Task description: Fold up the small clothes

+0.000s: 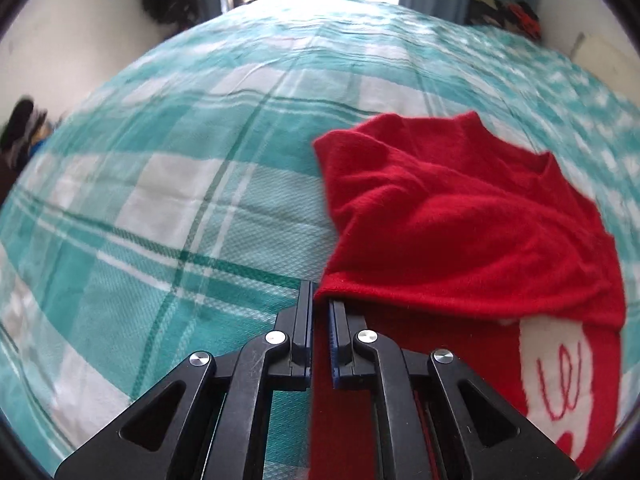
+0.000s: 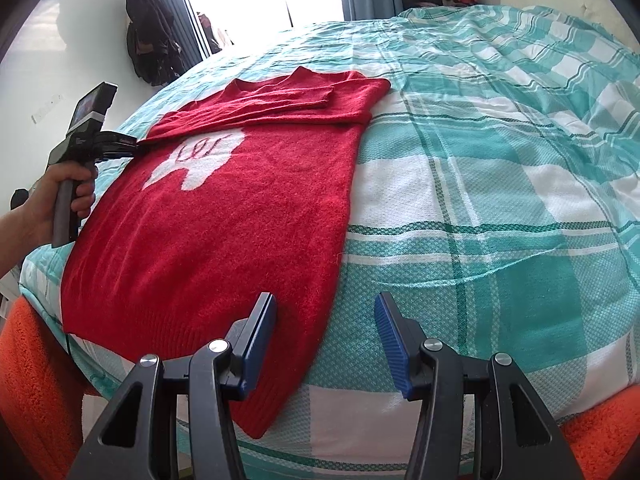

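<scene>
Orange fleece blanket (image 2: 28, 380) is seen hanging at the near left corner of the bed, below the teal-and-white plaid bedspread (image 2: 480, 200) on which everything lies. Beside it, at the left edge of the right wrist view, the person's left hand (image 2: 56, 208) is wrapped around the handle of the left gripper (image 1: 320, 304), whose fingers are nearly closed on the cuff or edge of a sleeve that has been laid across the chest. In the left wrist view the red fabric is pinched between the blue pads (image 1: 334, 320), with only a narrow gap between the jaws.

Next to the right, the red knitted sweater with a white motif on its chest (image 2: 224, 240) is spread flat. Its long axis runs from the ribbed hem at the near edge of the bed up to the neckline far away, slanting slightly rightward. Both sleeves appear to be folded across the upper body.

Further right, the right gripper (image 2: 326, 340) is held spread wide and empty, just above the near edge. Its left finger is over the hem's right corner; its right finger is over bare bedspread. The hem therefore lies directly ahead and slightly left of this gripper, which is the nearer one to it. A hem-to-neckline fold is judged likely, needing a grasp there. Beyond, only rumpled bedspread is seen.
</scene>
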### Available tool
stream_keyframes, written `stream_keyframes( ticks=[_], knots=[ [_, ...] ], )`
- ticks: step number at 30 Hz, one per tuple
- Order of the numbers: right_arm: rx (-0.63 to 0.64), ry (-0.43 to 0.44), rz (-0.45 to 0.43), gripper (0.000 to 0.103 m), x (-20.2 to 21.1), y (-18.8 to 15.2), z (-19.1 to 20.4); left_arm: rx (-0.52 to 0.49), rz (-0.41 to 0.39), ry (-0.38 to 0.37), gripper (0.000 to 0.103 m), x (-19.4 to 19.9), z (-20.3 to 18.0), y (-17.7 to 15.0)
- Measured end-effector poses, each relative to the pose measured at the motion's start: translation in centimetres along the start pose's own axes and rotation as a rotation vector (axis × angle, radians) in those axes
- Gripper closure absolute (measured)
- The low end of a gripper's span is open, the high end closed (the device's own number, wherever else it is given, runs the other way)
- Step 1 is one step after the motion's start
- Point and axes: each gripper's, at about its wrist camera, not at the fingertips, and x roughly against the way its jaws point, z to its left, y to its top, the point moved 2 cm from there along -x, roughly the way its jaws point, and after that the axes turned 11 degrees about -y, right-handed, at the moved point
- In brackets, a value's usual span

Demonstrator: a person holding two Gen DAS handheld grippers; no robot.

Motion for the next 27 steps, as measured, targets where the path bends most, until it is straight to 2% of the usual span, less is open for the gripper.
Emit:
stream_keyframes(
  ticks=[2,5,7,9,10,14,17,20,22,24,27],
  knots=[
    [-0.002,0.001,-0.002,0.052,0.1,0.0,-0.1,0.008,0.005,-0.012,0.098,-0.1,0.4,-0.7],
    [-0.005,0.004,0.005,0.052,-0.2,0.1,-0.2,-0.078,0.022,0.029,0.09,-0.1,-0.6,-1.4],
    [-0.006,0.005,0.012,0.052,-0.4,0.1,-0.2,-0.096,0.03,0.042,0.077,0.4,-0.6,-1.6],
    [-0.008,0.006,0.01,0.052,-0.3,0.1,-0.2,-0.076,0.03,0.061,0.046,1.4,0.2,-2.0],
    [-0.01,0.005,0.007,0.052,-0.3,0.1,-0.3,-0.057,0.026,0.068,0.042,2.2,0.8,-2.4],
    [-0.05,-0.007,-0.027,0.052,0.6,0.3,-1.2,-0.005,-0.018,0.08,0.041,6.5,2.5,-4.9],
    [-0.05,0.016,-0.127,0.052,2.9,1.2,-1.2,-0.088,-0.055,0.038,0.041,10.0,0.6,-7.5],
    [0.052,0.068,-0.2,0.048,4.6,1.8,1.2,-0.225,-0.077,-0.048,0.035,12.4,-3.6,-10.9],
    [0.143,0.095,-0.187,0.047,4.3,1.6,3.6,-0.311,-0.072,-0.098,0.03,12.7,-6.2,-13.2],
    [0.227,0.099,-0.136,0.047,3.0,0.9,5.5,-0.371,-0.048,-0.113,0.029,11.7,-8.0,-15.4],
    [0.272,0.056,0.014,0.046,-0.5,-0.9,6.0,-0.351,0.02,-0.075,0.029,8.9,-8.0,-18.6]
  ],
)
